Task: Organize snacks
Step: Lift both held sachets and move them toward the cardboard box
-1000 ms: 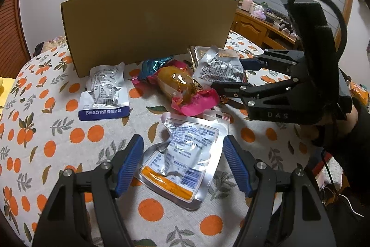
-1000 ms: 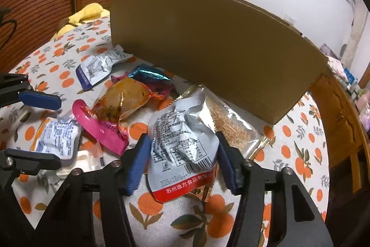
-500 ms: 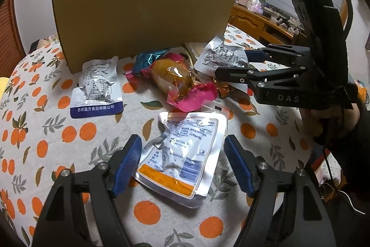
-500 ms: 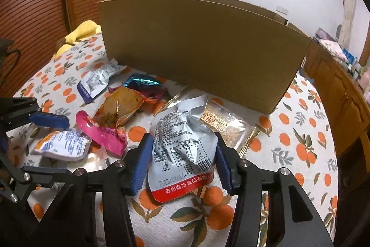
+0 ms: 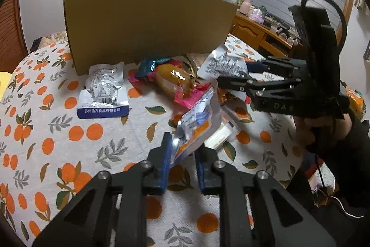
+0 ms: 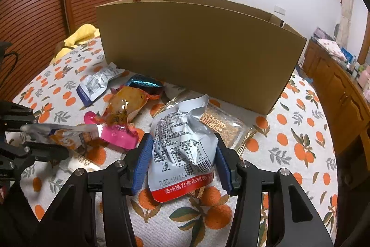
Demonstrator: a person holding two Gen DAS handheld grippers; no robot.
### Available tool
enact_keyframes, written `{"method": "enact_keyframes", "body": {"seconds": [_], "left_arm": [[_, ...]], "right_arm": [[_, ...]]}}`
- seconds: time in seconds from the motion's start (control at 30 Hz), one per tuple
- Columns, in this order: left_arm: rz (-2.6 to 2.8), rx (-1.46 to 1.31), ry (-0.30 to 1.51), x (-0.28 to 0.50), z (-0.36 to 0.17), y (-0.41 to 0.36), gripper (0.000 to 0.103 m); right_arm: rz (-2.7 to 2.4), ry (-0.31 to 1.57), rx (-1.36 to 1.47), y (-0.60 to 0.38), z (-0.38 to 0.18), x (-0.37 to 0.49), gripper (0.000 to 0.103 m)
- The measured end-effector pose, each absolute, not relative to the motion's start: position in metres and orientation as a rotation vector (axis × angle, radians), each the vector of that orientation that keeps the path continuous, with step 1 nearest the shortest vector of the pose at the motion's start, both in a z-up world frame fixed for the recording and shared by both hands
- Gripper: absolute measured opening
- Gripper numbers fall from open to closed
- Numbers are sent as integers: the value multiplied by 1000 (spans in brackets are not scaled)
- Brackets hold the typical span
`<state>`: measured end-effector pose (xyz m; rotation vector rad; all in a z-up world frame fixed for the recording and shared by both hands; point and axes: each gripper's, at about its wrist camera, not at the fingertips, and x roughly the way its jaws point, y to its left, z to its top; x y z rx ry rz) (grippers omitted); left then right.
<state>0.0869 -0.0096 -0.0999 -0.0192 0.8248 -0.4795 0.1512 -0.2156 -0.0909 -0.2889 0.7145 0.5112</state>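
My left gripper [image 5: 182, 154] is shut on a silver and orange snack pouch [image 5: 198, 122] and holds it tilted above the table; that pouch also shows at the left of the right wrist view [image 6: 62, 133]. My right gripper [image 6: 182, 161] is shut on the sides of a silver pouch with a red bottom band [image 6: 182, 145], lifted off the table; it shows in the left wrist view too [image 5: 222, 64]. An open cardboard box [image 6: 198, 50] stands behind the snacks.
On the orange-print tablecloth [image 5: 46, 131] lie a silver pouch with a blue band [image 5: 103, 89], a pink and orange packet [image 5: 178, 82], a blue foil packet [image 6: 144, 83] and a clear sesame-bar pack [image 6: 222, 126]. A wooden cabinet [image 6: 342, 94] stands at right.
My left gripper has closed on the silver and orange pouch and lifted it off the table. My right gripper has risen a little with its red-band pouch.
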Motion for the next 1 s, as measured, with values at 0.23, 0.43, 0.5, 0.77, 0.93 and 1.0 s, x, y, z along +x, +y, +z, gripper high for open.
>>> {"method": "enact_keyframes", "body": {"seconds": [0.23,0.43,0.5,0.77,0.93,1.0], "left_arm": [[-477,-33,802,86,-96,-8,0],[-477,-41,786,88,-93,-7,0],[-477,-40,775,87,-91,-7,0],[-486,-41,727,81,-81,-7,0],[-492,-47,702,78,-69,-7,0],[-491,-47,694,78,-64,-7,0]], "right_arm": [[529,706,-268,-218,-89,145,52],[521,707,-255,-222,-88,144,52],[521,704,-252,-223,-87,143,52],[526,688,-226,-226,-80,139,52],[526,674,-215,-229,-74,137,52],[526,669,-212,-229,-72,136,52]]}}
